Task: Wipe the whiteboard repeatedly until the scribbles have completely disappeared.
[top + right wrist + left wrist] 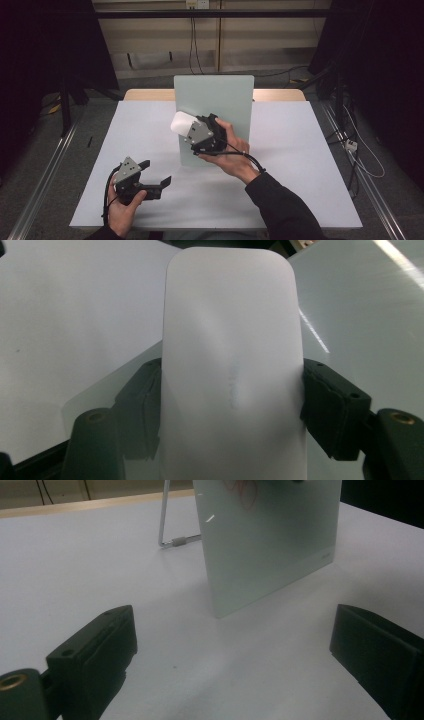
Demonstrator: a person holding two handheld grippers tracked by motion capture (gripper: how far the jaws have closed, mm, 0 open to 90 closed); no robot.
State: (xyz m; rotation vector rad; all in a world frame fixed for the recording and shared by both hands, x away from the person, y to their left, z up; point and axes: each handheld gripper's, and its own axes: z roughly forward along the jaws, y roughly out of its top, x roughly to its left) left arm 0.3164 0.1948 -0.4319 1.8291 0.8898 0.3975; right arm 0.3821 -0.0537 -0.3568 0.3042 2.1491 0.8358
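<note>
Eraser: smooth white, rounded | right claw pinching it | left claw spread

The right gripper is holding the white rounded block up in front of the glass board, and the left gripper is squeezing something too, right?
Not quite. The left gripper squeezes nothing: in the left gripper view its black jaws stand wide apart over the bare white table. The rest is right: the right gripper is clamped on the white rounded block in front of the pale green frosted glass board.
</note>
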